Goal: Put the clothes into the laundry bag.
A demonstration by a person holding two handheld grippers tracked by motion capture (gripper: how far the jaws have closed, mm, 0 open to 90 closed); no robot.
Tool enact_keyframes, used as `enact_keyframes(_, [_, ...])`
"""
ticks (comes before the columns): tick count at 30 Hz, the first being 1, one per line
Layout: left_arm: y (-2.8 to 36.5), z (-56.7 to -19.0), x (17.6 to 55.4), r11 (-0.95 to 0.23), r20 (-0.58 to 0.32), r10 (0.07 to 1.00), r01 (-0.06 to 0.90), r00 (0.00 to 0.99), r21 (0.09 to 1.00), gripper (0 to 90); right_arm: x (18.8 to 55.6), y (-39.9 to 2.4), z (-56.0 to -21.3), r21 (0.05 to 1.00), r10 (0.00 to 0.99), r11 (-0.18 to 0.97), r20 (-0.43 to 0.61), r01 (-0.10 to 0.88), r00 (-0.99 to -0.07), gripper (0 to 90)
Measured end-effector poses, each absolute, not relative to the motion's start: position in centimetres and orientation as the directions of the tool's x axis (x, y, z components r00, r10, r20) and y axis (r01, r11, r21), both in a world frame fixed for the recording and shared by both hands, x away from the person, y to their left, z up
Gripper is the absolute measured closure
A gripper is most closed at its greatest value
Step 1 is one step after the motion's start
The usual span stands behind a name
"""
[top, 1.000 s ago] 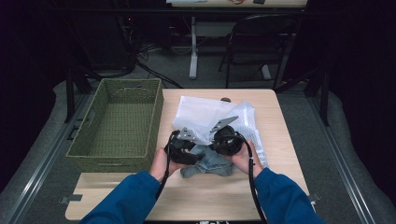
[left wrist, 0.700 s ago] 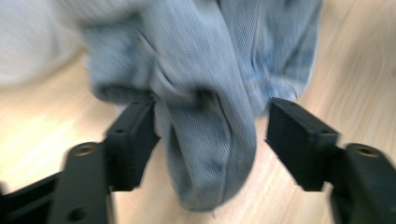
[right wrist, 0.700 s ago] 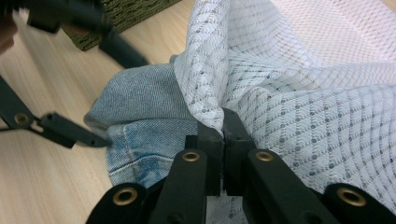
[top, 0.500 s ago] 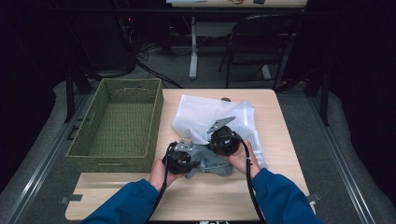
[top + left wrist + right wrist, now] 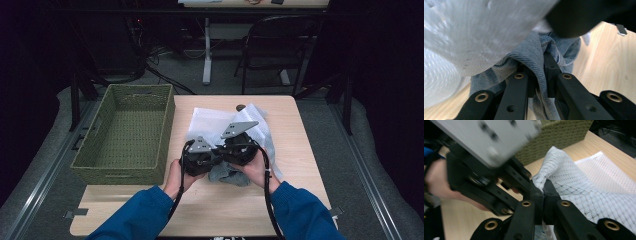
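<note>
A white mesh bag [image 5: 210, 120] lies on the wooden table [image 5: 295, 150], with a piece of blue denim cloth [image 5: 227, 176] at its near edge. My left gripper [image 5: 539, 65] has just been closing and is shut on a fold of the denim [image 5: 529, 50], under the mesh bag [image 5: 474, 30]. My right gripper [image 5: 543, 188] is shut on the bag's edge [image 5: 579, 185], which it holds up off the table. In the high view the left gripper [image 5: 200, 160] and the right gripper [image 5: 239, 150] sit side by side, almost touching.
A green woven basket [image 5: 165, 130] stands at the table's left side, and its wall [image 5: 559, 132] lies just beyond the bag. The person's blue sleeves come in from the near edge. A chair and a table leg stand on the floor behind.
The left gripper's jaws closed onto the denim. The right gripper rose a little and lifted the bag's edge. Both hands now sit closer together.
</note>
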State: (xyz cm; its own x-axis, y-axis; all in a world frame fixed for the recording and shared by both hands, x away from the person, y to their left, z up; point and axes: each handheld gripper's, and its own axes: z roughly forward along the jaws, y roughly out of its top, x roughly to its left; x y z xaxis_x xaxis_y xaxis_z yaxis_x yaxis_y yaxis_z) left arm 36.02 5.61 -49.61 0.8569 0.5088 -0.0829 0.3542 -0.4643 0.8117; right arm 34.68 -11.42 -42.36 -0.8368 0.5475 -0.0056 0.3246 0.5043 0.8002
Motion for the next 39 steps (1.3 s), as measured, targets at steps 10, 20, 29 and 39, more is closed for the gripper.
enact_keyframes(10, [6.4,-50.5,37.7,-0.498,-0.113,0.511,0.4,0.852,0.769,63.5,36.8,-13.1,-46.0,0.692,0.614,0.555,0.034,0.462,-0.789,89.2])
enact_keyframes(20, [8.8,-51.7,36.9,-0.538,-0.132,0.543,0.464,0.829,0.703,30.1,37.1,-13.1,-46.7,0.678,0.619,0.571,0.014,0.462,-0.785,89.2])
enact_keyframes(29, [7.5,-54.8,39.5,-0.435,-0.287,0.602,0.608,0.745,0.664,27.7,37.0,-12.9,-46.5,0.684,0.618,0.571,0.006,0.454,-0.786,89.2])
enact_keyframes(39, [6.3,-53.9,38.9,-0.441,-0.171,0.591,0.494,0.788,0.749,81.5,36.7,-12.7,-45.9,0.708,0.613,0.562,-0.009,0.428,-0.79,89.2])
